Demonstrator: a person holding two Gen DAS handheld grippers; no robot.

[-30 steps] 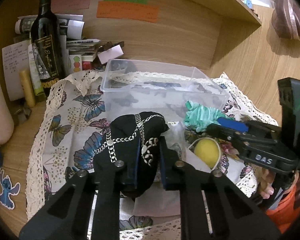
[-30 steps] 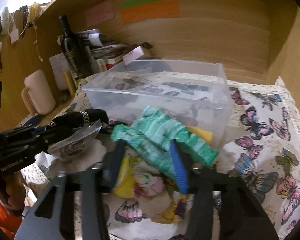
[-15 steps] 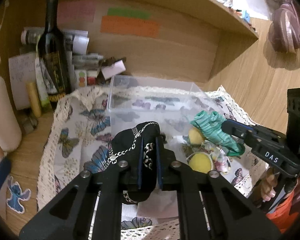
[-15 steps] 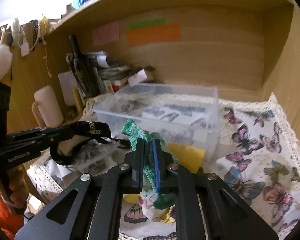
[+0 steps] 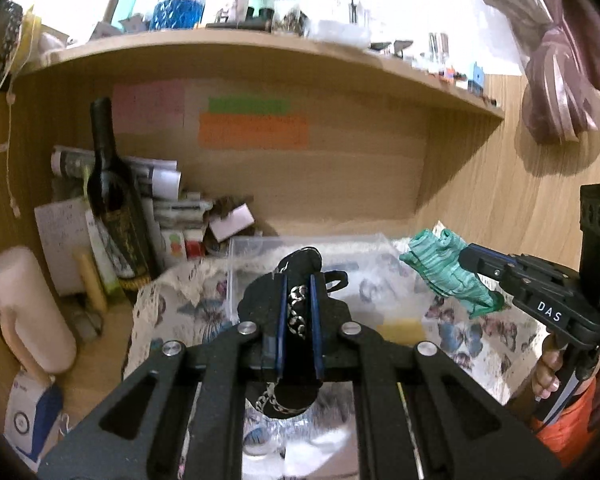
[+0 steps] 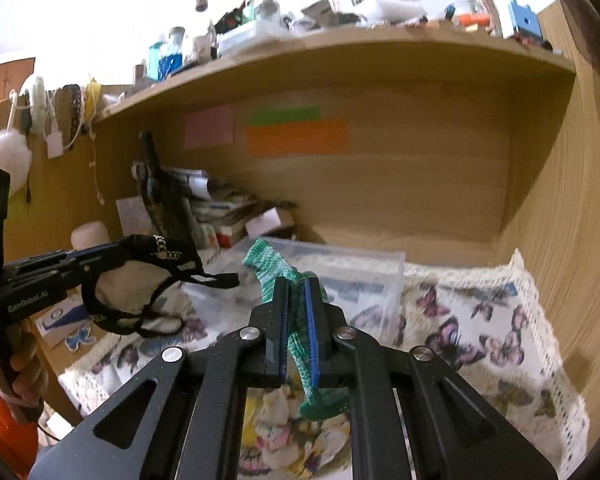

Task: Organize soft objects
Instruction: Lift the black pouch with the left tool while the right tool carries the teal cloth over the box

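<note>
Left wrist view: left gripper (image 5: 298, 312) clamps black chained cloth (image 5: 300, 280), raised above clear bin (image 5: 340, 264).
Right wrist view: right gripper (image 6: 296, 312) pinches green knit cloth (image 6: 278, 268), raised near the bin's front wall.

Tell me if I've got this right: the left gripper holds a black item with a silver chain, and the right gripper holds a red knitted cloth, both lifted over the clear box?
Not quite. The cloth in the right gripper is green, not red, as the right wrist view shows. The rest stands: the left gripper holds the black item with its chain, both raised near the clear box.
</note>
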